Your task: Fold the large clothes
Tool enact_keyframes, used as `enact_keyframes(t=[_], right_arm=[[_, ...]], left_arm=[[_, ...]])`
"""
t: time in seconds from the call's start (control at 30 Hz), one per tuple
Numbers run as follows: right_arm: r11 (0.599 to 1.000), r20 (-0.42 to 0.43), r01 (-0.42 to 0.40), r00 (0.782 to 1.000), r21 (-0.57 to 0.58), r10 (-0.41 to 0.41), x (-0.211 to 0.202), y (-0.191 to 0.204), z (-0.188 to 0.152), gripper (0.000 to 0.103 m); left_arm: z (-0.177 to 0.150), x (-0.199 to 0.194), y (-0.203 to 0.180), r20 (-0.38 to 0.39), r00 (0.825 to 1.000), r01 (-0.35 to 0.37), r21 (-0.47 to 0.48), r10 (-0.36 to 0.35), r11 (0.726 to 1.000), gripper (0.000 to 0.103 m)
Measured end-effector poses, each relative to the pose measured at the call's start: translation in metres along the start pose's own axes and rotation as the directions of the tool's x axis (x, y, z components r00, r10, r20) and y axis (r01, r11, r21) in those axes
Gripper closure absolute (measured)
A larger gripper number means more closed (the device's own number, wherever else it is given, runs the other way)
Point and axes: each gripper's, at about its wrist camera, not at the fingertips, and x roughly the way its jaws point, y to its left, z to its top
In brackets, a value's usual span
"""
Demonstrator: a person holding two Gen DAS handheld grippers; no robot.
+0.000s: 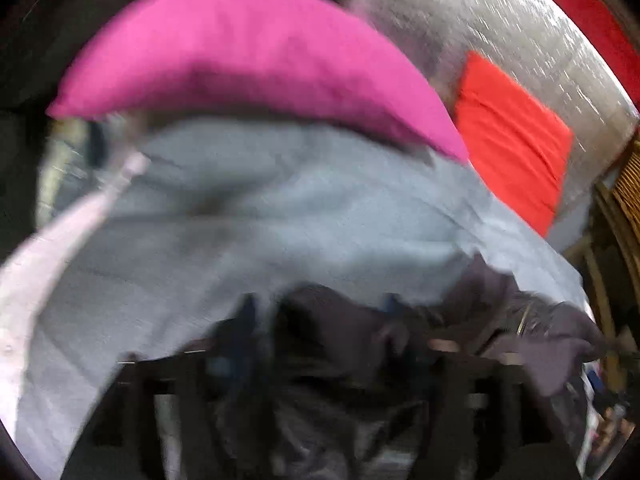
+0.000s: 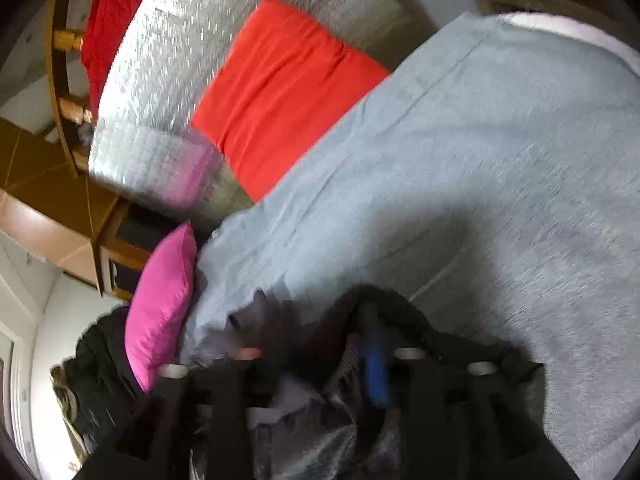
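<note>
My left claw and right claw both stand wide apart, pads off the dark garment bunched beneath them at six o'clock. It lies on the grey sheet; a pink pillow sits at twelve, a red cloth at two.

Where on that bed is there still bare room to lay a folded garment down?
The silver mat lies bare between the red cloth and the bed's far edge. The grey sheet is also open beyond the grippers. Crowded: the near edge, where dark clothing bunches by both grippers, and the side with the pink pillow.
</note>
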Motion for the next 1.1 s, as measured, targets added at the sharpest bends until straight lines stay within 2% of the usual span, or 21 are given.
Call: enact_keyframes(t=[0.03,0.13,0.23,0.37,0.47,0.53,0.63,0.7,0.77,0.8,0.83,0.87,0.9,0.97,1.0,1.1], right_arm=[[1.000,0.035,-0.008,0.999,0.017,0.008,-0.007,0.000,0.001,0.004],[1.000,0.039,-0.021,0.999,-0.007,0.022,-0.022,0.002,0.006,0.005],[0.989,0.004,0.027,1.000,-0.142,-0.027,-0.025,0.013,0.005,0.005],[0.940,-0.070,0.082,0.991,-0.332,-0.111,-0.008,0.026,-0.002,0.005],[0.862,-0.082,0.122,0.979,-0.492,-0.186,0.011,0.040,-0.010,0.005],[0.834,-0.083,0.125,0.976,-0.538,-0.200,0.022,0.043,-0.011,0.006],[0.814,-0.099,0.134,0.968,-0.565,-0.229,0.038,0.042,-0.009,0.006],[0.803,-0.103,0.150,0.962,-0.577,-0.254,0.047,0.038,-0.007,0.006],[0.809,-0.126,0.143,0.958,-0.571,-0.258,0.053,0.034,-0.006,0.008],[0.812,-0.142,0.130,0.957,-0.570,-0.253,0.056,0.033,-0.006,0.014],[0.810,-0.151,0.118,0.957,-0.575,-0.247,0.058,0.033,-0.007,0.019],[0.802,-0.151,0.121,0.955,-0.585,-0.254,0.059,0.034,-0.008,0.032],[0.784,-0.134,0.146,0.950,-0.604,-0.281,0.060,0.035,-0.010,0.049],[0.757,-0.110,0.184,0.941,-0.627,-0.320,0.060,0.037,-0.011,0.077],[0.753,-0.093,0.188,0.945,-0.631,-0.314,0.054,0.039,-0.010,0.082],[0.721,-0.013,0.211,0.956,-0.660,-0.292,0.032,0.054,-0.011,0.085]], left_arm=[[0.003,-0.009,0.005,0.044,0.999,-0.002,-0.010,0.002,1.000,0.024],[0.010,-0.020,0.016,0.054,0.998,0.022,-0.012,-0.021,1.000,0.024],[0.009,-0.023,0.024,0.080,0.997,-0.014,0.042,0.010,0.999,0.024],[0.005,-0.002,0.026,0.030,1.000,-0.008,0.102,0.005,0.995,0.024],[0.004,0.008,0.014,0.013,0.999,0.029,0.152,-0.032,0.988,0.024],[0.005,0.016,0.001,-0.004,0.998,0.055,0.206,-0.056,0.977,0.024],[0.006,0.038,-0.019,-0.067,0.997,0.047,0.302,-0.028,0.952,0.024],[0.006,0.051,-0.025,-0.090,0.996,0.026,0.324,0.004,0.946,0.024],[0.005,0.065,-0.027,-0.129,0.992,0.030,0.320,0.012,0.947,0.024],[0.004,0.067,-0.027,-0.139,0.990,0.034,0.317,0.011,0.948,0.024],[0.003,0.070,-0.028,-0.133,0.991,0.032,0.320,0.012,0.947,0.031],[0.001,0.069,-0.030,-0.113,0.993,0.017,0.330,0.022,0.944,0.045],[0.000,0.071,-0.031,-0.115,0.993,0.005,0.341,0.036,0.940,0.077],[-0.002,0.072,-0.035,-0.111,0.991,-0.030,0.356,0.074,0.934,0.080],[-0.003,0.069,-0.037,-0.088,0.993,-0.042,0.365,0.080,0.930,0.082],[0.001,0.052,-0.041,-0.008,0.998,-0.056,0.348,0.063,0.936,0.084]])
